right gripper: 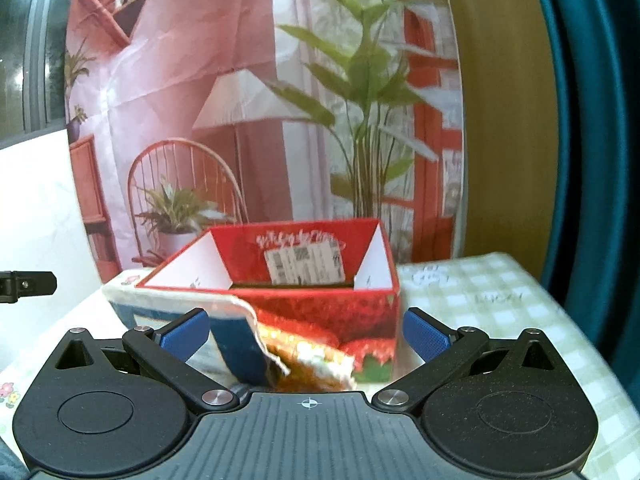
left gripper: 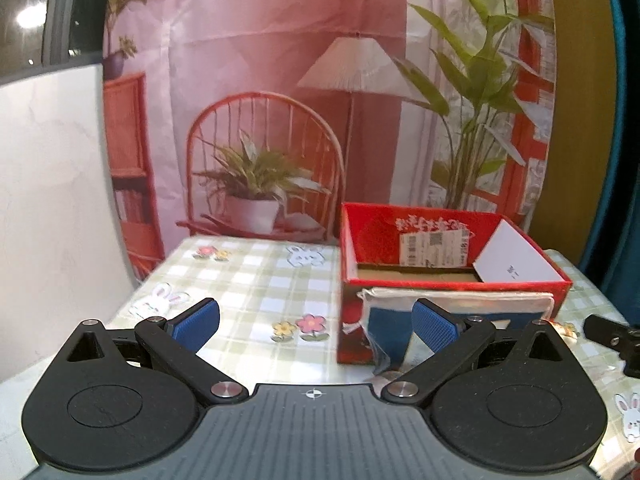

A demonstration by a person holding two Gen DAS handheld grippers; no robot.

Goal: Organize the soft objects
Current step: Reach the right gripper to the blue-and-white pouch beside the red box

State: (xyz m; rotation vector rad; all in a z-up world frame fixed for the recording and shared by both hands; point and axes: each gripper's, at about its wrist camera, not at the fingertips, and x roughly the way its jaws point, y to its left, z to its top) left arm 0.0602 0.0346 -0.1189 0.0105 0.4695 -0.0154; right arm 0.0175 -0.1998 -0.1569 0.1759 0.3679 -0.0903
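Ahead of me hangs a printed backdrop [left gripper: 280, 80] in pink and red, creased, picturing a rattan chair, a pleated lamp and leafy potted plants. A white panel [left gripper: 52, 208] stands at my left, under a dark window [left gripper: 36, 12] that reflects a ceiling light. A teal curtain [right gripper: 592, 160] hangs at right. The green-checked tablecloth [left gripper: 248, 284] carries bunny and flower prints.

Glossy red cardboard box [left gripper: 452, 240] with a paper label; soft blue-and-white cloth pouch [left gripper: 460, 304] — frayed edge; smooth green-checked plastic tablecloth [left gripper: 256, 280]; textured blue rubbery finger pads [right gripper: 424, 336] — matt black plastic arms.
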